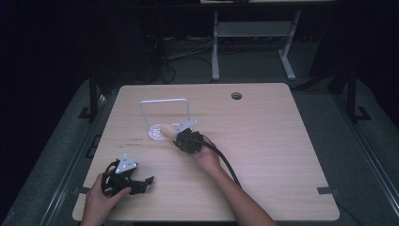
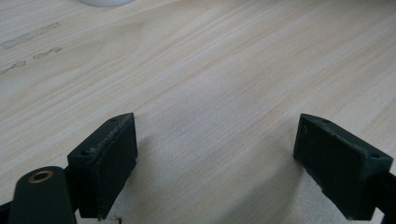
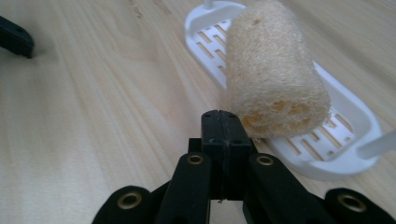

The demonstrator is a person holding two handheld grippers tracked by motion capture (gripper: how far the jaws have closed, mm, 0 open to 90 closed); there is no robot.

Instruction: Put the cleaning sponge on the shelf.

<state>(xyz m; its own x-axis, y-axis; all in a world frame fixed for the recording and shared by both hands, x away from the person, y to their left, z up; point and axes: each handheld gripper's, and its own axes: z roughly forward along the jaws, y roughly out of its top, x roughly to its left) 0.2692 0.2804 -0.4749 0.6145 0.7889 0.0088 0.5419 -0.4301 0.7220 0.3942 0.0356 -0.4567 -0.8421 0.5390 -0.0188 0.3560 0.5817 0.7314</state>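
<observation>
Inspecting the scene, we find the right tool (image 3: 223, 122) with its two black jaws pressed flat together and nothing between them, its tip just beside the near end of the pale, fibrous, cylinder-shaped loofah sponge (image 3: 273, 77). In the right gripper view the sponge rests on the white slotted plastic tray (image 3: 348, 161), one end at the tray's near part and its body lying along the tray; whether the closed tip actually touches the sponge we cannot tell. In the high view the sponge (image 1: 165, 129) sits at the foot of the white wire frame (image 1: 164, 100) that rises from the tray, near the middle of the light wooden desk (image 1: 263, 155), with the right tool (image 1: 182, 137) right beside it.

The left tool (image 2: 215, 154) stands wide, jaws well apart over bare desk, holding nothing; in the high view it (image 1: 143, 181) rests near the front left of the desk, well apart from the tray.

We judge the step in hand to be the seating of the sponge on its tray, with the closed right tool serving as a pusher rather than a gripper. The next move, in our judgement, calls for a gentle nudge to centre the sponge, or a clean retreat without dragging it off the rim.
</observation>
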